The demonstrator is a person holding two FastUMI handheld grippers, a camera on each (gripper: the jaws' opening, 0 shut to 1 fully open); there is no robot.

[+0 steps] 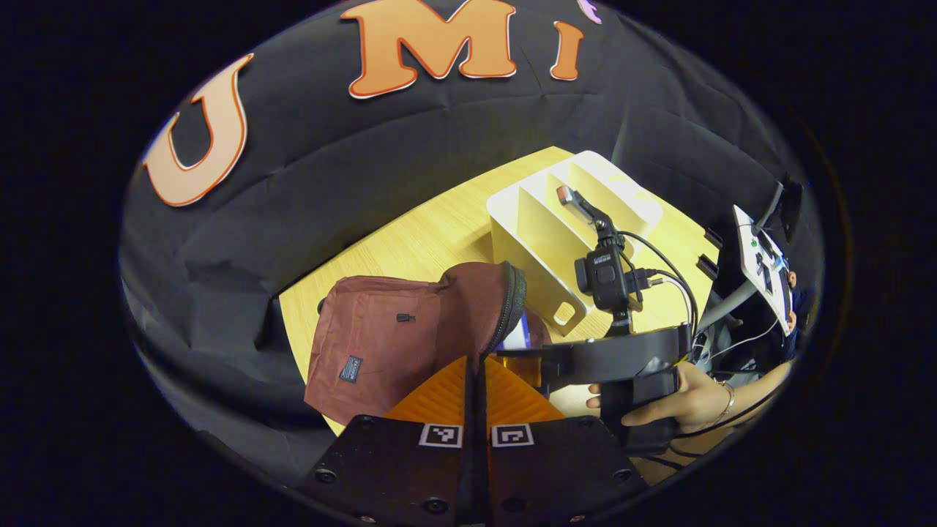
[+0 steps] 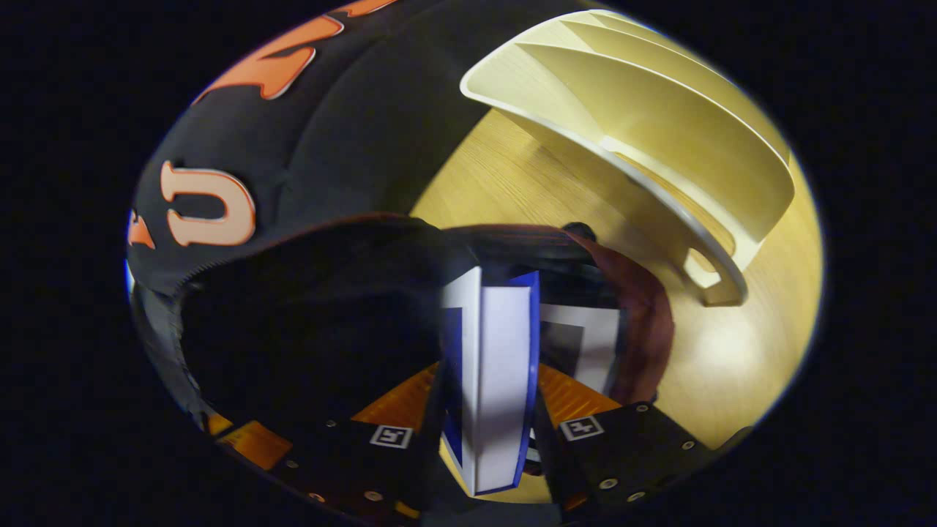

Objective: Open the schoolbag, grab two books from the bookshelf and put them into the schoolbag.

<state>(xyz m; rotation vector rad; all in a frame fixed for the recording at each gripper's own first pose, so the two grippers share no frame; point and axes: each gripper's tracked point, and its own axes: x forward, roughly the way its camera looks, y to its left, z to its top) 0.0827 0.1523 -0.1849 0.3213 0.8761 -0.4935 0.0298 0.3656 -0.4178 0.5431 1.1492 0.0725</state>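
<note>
The maroon schoolbag (image 1: 381, 337) lies on the wooden table, its mouth facing the bookshelf. My left gripper (image 1: 476, 364) is shut on the bag's zippered flap (image 1: 512, 300) and holds it up. My right gripper (image 2: 489, 366) is shut on a blue-covered book (image 2: 498, 344) with white pages, standing on edge at the dark mouth of the bag (image 2: 315, 307). A second book (image 2: 582, 344) lies inside the bag just beyond it. In the left gripper view, a hand holds the right gripper (image 1: 523, 359) with its tips at the bag's opening.
The white slotted bookshelf (image 1: 571, 212) stands on the table (image 1: 410, 241) behind the bag; its slots (image 2: 644, 132) hold no books. The black cloth wall runs close behind the table. A person's forearm (image 1: 739, 399) comes in from the right.
</note>
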